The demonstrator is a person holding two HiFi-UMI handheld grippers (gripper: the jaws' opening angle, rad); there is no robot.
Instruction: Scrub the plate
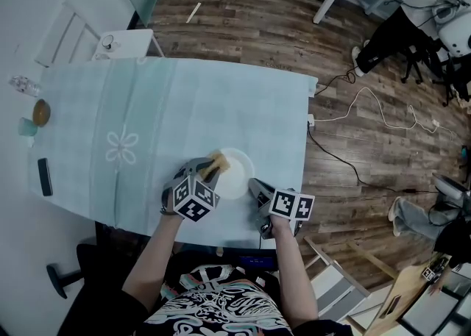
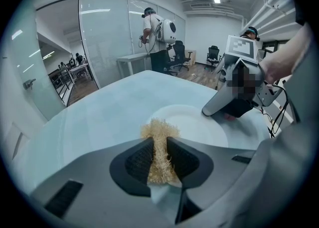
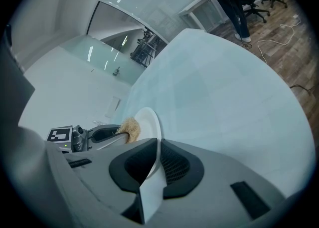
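A white plate (image 1: pixel 234 174) lies on the pale blue tablecloth (image 1: pixel 147 114) near the table's front edge. My left gripper (image 1: pixel 211 168) is shut on a straw-coloured scrubber (image 1: pixel 216 162), which rests over the plate's left rim. In the left gripper view the scrubber (image 2: pixel 160 153) stands between the jaws with the plate (image 2: pixel 194 124) just beyond. My right gripper (image 1: pixel 255 187) is shut on the plate's right rim; in the right gripper view the rim (image 3: pixel 155 158) runs between the jaws, and the scrubber (image 3: pixel 131 127) touches the plate (image 3: pixel 147 124) on its far side.
A black flat device (image 1: pixel 45 176), a cup (image 1: pixel 28 127), a small bowl (image 1: pixel 42 112) and a clear bottle (image 1: pixel 24 86) sit along the table's left end. A white stool (image 1: pixel 121 42) stands behind the table. Cables (image 1: pixel 360 103) lie on the wood floor at right, and a person (image 1: pixel 401 26) is there.
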